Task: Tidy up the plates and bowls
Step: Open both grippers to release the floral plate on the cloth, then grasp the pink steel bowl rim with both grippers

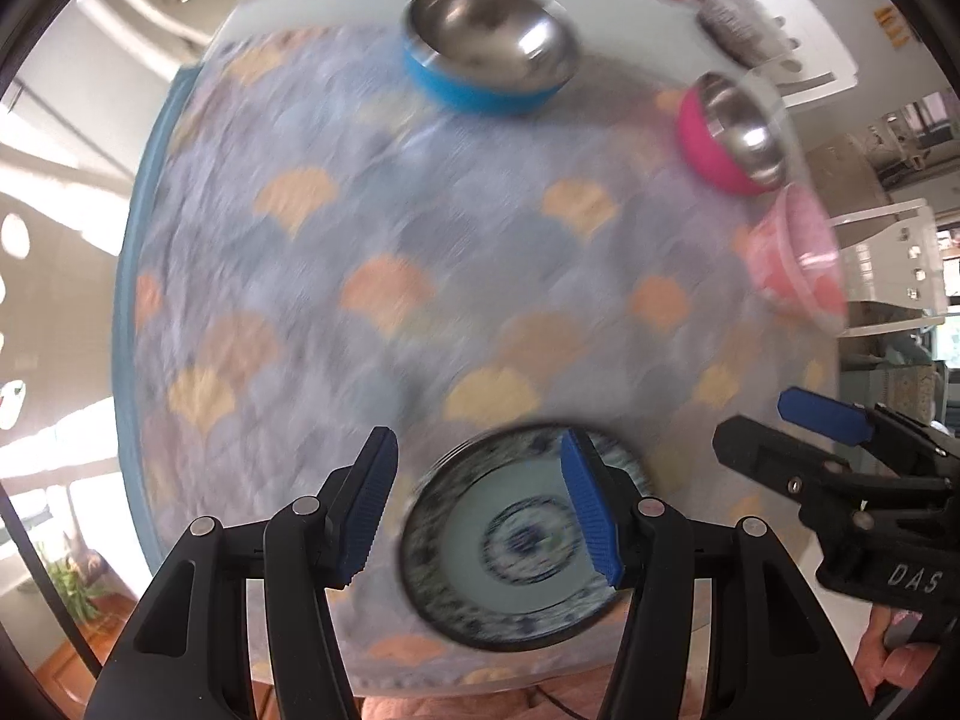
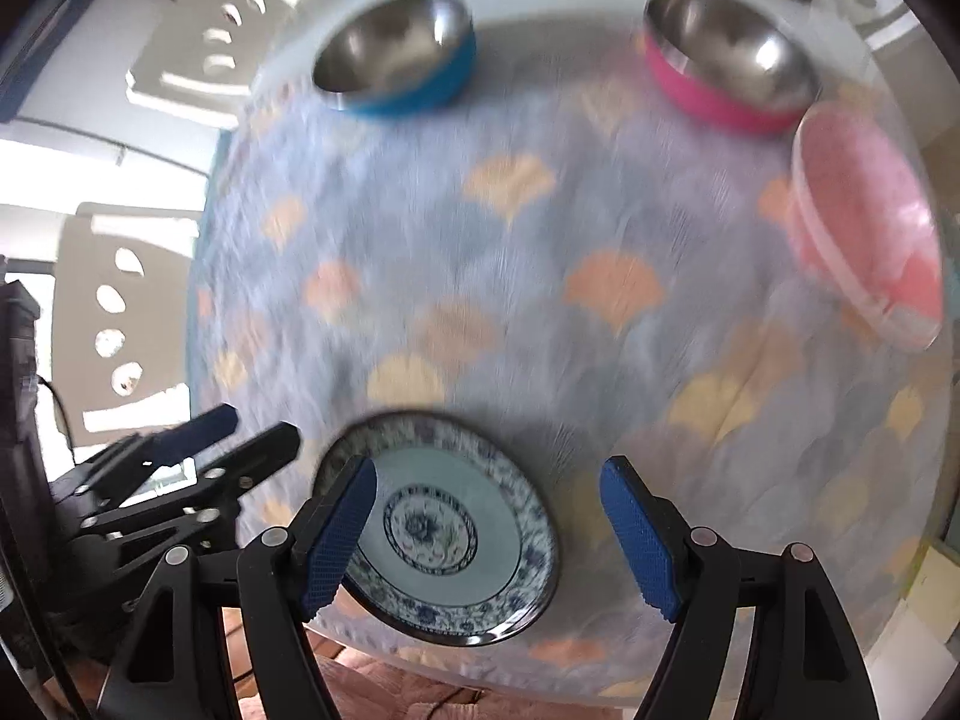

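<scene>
Both views were motion-blurred. Left wrist view, left to right: left gripper (image 1: 480, 510) sat at the bottom centre, jaws spread wide, nothing held; the patterned plate (image 1: 510, 546) lay low centre near the table's near edge, with the right-hand pad in front of it and contact not clear from the picture. Blue bowl (image 1: 489, 54) was upper centre, magenta bowl (image 1: 732, 132) upper right, pink bowl (image 1: 795, 258) just below it at the right edge of the tablecloth (image 1: 420, 240). Right gripper (image 1: 840, 450) showed at lower right. Right wrist view: right gripper (image 2: 489, 534) was also wide open and empty, above the plate (image 2: 438, 528) at bottom centre-left, left pad over its rim. All three bowls stood apart along the top and right.
</scene>
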Tool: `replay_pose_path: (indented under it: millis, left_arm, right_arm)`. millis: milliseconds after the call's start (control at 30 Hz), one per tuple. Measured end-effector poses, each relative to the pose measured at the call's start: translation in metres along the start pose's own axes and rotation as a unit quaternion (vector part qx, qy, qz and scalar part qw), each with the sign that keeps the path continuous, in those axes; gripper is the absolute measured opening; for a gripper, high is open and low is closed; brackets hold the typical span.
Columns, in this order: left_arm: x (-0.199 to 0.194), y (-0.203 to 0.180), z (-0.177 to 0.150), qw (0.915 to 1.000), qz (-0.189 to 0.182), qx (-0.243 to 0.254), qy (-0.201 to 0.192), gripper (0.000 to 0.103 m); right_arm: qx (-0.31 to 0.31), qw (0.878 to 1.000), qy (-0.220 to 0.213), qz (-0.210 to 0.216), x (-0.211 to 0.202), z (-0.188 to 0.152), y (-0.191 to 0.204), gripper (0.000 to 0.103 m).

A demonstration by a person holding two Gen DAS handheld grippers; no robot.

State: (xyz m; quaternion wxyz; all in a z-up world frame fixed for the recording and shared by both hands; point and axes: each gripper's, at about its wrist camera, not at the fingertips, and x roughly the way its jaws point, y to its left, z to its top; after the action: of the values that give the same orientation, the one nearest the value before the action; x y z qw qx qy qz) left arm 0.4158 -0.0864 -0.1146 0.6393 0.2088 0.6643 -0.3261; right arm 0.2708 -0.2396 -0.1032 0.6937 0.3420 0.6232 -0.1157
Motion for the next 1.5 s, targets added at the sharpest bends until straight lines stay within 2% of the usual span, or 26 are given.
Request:
replay_pose_path:
  millis: [167, 300, 500, 633, 800, 900, 1000, 1100, 1200, 1367, 1500]
  left_arm:
    - [-0.023, -0.034, 0.043, 0.9995, -0.008, 0.012, -0.027, 0.055]
    - [-0.035, -0.06, 0.083, 0.9988, -0.017, -0.001, -0.045, 0.054]
    - [-0.026, -0.104, 0.142, 0.9978, -0.016, -0.022, -0.061, 0.055]
    - [0.003, -0.127, 0.169, 0.9978, -0.02, -0.037, -0.051, 0.055]
    - [0.055, -0.145, 0.191, 0.9985, -0.011, -0.05, -0.019, 0.055]
    - [0.084, -0.153, 0.196, 0.9987, 0.002, -0.05, 0.005, 0.055]
    - [0.103, -0.159, 0.2, 0.9988, -0.002, -0.048, 0.015, 0.054]
    - [0.115, -0.164, 0.204, 0.9989, 0.014, -0.04, 0.018, 0.054]
    - [0.123, -0.166, 0.206, 0.9991, 0.012, -0.036, 0.019, 0.052]
    - [0.132, -0.171, 0.208, 0.9994, 0.019, -0.025, 0.018, 0.039]
    - [0.138, -0.174, 0.207, 0.9995, 0.019, -0.018, 0.019, 0.028]
  right_arm:
    - [-0.011, 0.999, -0.037, -0.002, -0.048, 0.042, -0.023, 0.075]
    - [-0.021, 0.998, -0.055, -0.006, -0.075, 0.083, -0.048, 0.075]
    - [-0.017, 0.997, -0.077, -0.011, -0.097, 0.148, -0.103, 0.075]
    - [-0.001, 0.998, -0.061, -0.021, -0.077, 0.181, -0.142, 0.075]
    - [0.019, 1.0, -0.021, -0.011, -0.023, 0.205, -0.184, 0.075]
    - [0.027, 1.0, 0.005, 0.014, 0.01, 0.213, -0.197, 0.075]
    - [0.026, 0.999, 0.021, 0.028, 0.032, 0.219, -0.201, 0.075]
    - [0.024, 0.999, 0.025, 0.017, 0.047, 0.225, -0.206, 0.072]
    - [0.034, 0.999, 0.034, 0.023, 0.058, 0.226, -0.212, 0.069]
    - [0.023, 0.999, 0.031, 0.009, 0.062, 0.226, -0.21, 0.065]
    - [0.004, 1.0, 0.026, -0.008, 0.065, 0.233, -0.195, 0.055]
